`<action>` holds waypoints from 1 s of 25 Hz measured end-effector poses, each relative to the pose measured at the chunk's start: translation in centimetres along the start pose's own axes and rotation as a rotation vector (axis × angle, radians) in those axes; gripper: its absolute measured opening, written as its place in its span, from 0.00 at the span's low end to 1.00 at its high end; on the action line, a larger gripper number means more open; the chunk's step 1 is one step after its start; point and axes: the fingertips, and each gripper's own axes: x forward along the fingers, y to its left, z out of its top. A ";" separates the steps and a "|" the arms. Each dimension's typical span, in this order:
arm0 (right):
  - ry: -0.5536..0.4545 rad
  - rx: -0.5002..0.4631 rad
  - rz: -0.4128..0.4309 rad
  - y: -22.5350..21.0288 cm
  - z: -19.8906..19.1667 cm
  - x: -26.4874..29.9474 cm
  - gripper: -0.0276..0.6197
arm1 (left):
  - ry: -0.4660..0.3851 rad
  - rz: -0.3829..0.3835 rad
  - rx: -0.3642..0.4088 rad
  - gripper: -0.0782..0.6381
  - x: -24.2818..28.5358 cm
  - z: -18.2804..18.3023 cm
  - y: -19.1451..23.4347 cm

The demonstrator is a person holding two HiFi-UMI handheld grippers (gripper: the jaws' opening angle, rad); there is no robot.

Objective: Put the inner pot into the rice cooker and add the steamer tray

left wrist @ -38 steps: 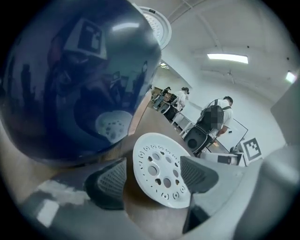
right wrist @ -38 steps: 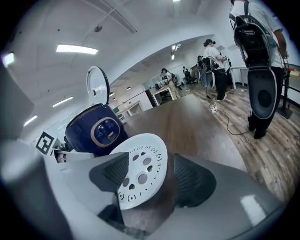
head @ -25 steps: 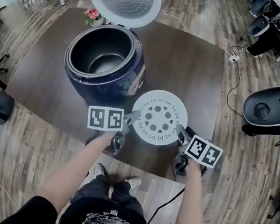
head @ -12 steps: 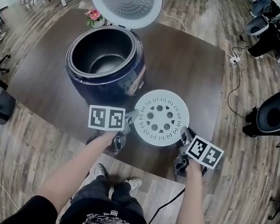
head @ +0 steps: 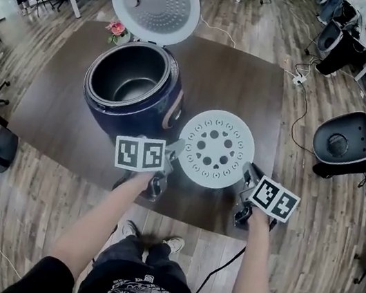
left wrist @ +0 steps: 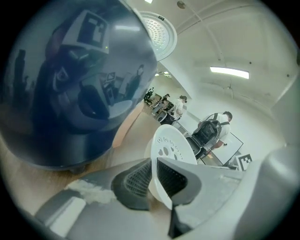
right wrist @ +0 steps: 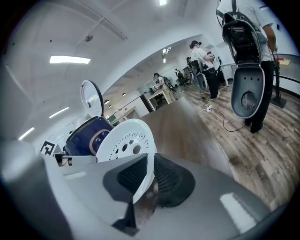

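The white round steamer tray (head: 215, 148), full of holes, hangs above the table just right of the dark blue rice cooker (head: 131, 91). My left gripper (head: 171, 153) is shut on its left rim (left wrist: 161, 168) and my right gripper (head: 247, 174) is shut on its right rim (right wrist: 143, 173); both sets of jaws have just been closing onto the rim. The cooker's lid (head: 154, 0) stands open, and the dark inner pot (head: 126, 76) sits inside it. In the left gripper view the cooker's body (left wrist: 70, 79) fills the left side.
The dark round table (head: 250, 84) carries a small pot of pink flowers (head: 117, 29) behind the cooker. Office chairs (head: 352, 140) stand on the wooden floor at the right, with cables nearby. People and desks are far off.
Both grippers have closed on the tray's rim and lifted it off the table. The tray now sits higher and slightly further from me, still beside the cooker.
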 end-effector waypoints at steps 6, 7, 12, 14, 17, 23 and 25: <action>-0.075 -0.043 0.018 1.7 4.0 -2.2 0.10 | -0.043 -0.035 0.032 0.17 -0.7 2.7 -2.6; -0.088 -0.048 0.022 2.0 4.7 -2.6 0.10 | -0.051 -0.042 0.038 0.17 -1.0 3.3 -3.1; -0.151 -0.063 0.053 4.1 6.8 -4.3 0.10 | -0.108 -0.066 0.084 0.17 -2.9 5.7 -4.9; -0.176 -0.068 0.074 4.9 6.5 -4.8 0.10 | -0.130 -0.072 0.101 0.17 -3.9 5.8 -5.0; -0.205 -0.078 0.108 6.6 8.1 -5.5 0.10 | -0.166 -0.077 0.114 0.17 -5.2 7.5 -5.7; -0.237 -0.098 0.183 9.8 12.0 -5.7 0.10 | -0.232 -0.071 0.136 0.17 -7.1 12.1 -6.7; -0.246 -0.107 0.214 10.6 11.1 -5.2 0.10 | -0.255 -0.062 0.146 0.17 -7.9 11.6 -5.7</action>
